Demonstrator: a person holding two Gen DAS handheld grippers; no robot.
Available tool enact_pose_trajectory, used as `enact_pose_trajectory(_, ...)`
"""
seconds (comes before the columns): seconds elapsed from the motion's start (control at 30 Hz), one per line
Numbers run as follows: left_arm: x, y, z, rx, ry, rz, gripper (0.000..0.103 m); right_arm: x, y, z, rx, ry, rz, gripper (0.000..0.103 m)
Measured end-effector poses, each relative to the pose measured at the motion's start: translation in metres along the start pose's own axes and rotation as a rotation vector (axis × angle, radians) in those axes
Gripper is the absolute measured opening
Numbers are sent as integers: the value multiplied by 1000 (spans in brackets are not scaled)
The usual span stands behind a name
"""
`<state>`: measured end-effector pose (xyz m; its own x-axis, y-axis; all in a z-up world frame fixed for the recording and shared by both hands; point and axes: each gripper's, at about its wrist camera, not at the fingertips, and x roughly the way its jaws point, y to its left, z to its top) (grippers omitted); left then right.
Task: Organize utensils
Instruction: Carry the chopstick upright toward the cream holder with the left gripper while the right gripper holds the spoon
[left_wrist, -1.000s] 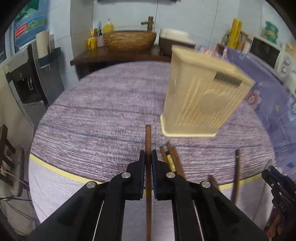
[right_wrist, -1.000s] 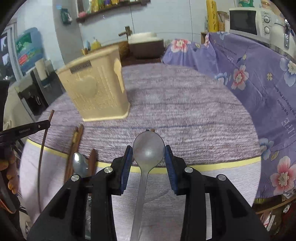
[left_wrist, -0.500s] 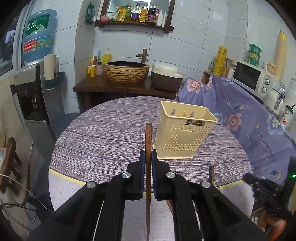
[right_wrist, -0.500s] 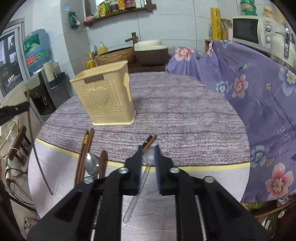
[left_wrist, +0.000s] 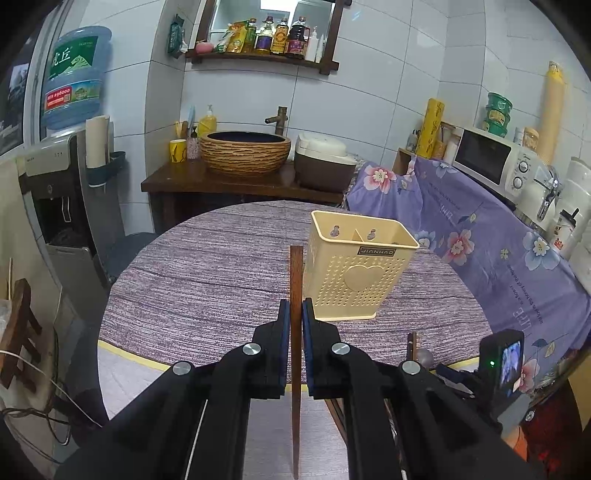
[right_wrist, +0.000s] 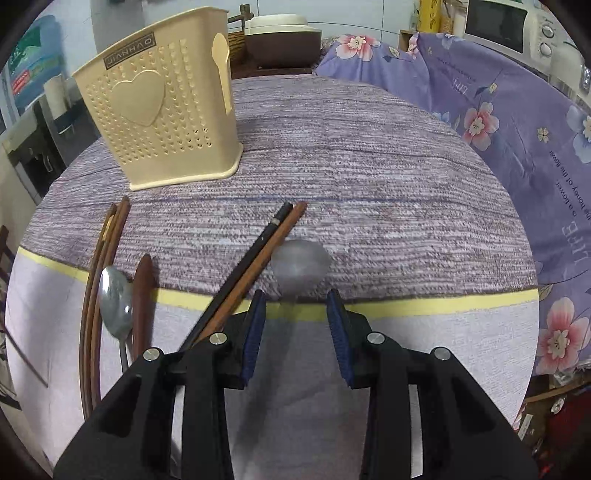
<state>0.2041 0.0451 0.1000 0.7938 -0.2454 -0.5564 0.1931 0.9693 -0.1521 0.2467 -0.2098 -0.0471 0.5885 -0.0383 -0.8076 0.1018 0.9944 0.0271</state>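
Note:
My left gripper (left_wrist: 295, 308) is shut on a brown chopstick (left_wrist: 296, 273), which stands upright above the table, just left of the cream perforated utensil holder (left_wrist: 358, 280). The holder (right_wrist: 166, 99) stands upright with its compartments empty. My right gripper (right_wrist: 296, 299) hangs low over the table's front edge with its jaws opening. A blurred metal spoon (right_wrist: 301, 266) lies just ahead of its fingertips, and the pads are not touching it. A black and a brown chopstick (right_wrist: 258, 254) lie slanted beside the left finger.
At the front left of the round table (right_wrist: 369, 177) lie a pair of brown chopsticks (right_wrist: 107, 251), a second metal spoon (right_wrist: 116, 302) and a dark wooden utensil (right_wrist: 144, 291). A purple flowered cloth (right_wrist: 535, 147) covers furniture to the right. A sink counter (left_wrist: 236, 181) stands behind.
The left gripper has risen with the chopstick, bringing the holder's open top into view. The right gripper came lower over the table. Its jaws narrowed at the spoon, then spread again.

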Motion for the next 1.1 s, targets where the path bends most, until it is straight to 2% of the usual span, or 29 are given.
enact_pose_trajectory(0.23,1,-1,0,0,1,-6,8,14,7,19,-10,18,-19,34)
enact_pose_trajectory(0.4,3,2,0,-8,6,-7,8,13,2,20,-8,7,28,33)
enact_pose_trajectory(0.47,2,3,0,-11,4,-6,8,6,-3,22,6,-23,61,13)
enact_pose_trajectory(0.5,2,4,0,-12,4,-6,8,1,-3,21,1,-42,61,10)
enact_pose_trajectory(0.63,-1,2,0,-6,-2,-8,8,-25,-4,15,-25,-127,78,9)
enact_pose_trajectory(0.77,-1,2,0,-12,0,-15,8,-27,-11,17,-8,-109,102,9)
enact_pose_trajectory(0.87,-1,1,0,-6,-1,-15,8,-24,-13,16,-9,-90,73,12)
enact_pose_trajectory(0.93,-1,0,-1,-2,-1,-14,8,-23,-15,13,18,-77,79,36)
enact_pose_trajectory(1.1,-2,3,0,-7,-1,-11,8,-22,-10,-12,18,-10,80,38)
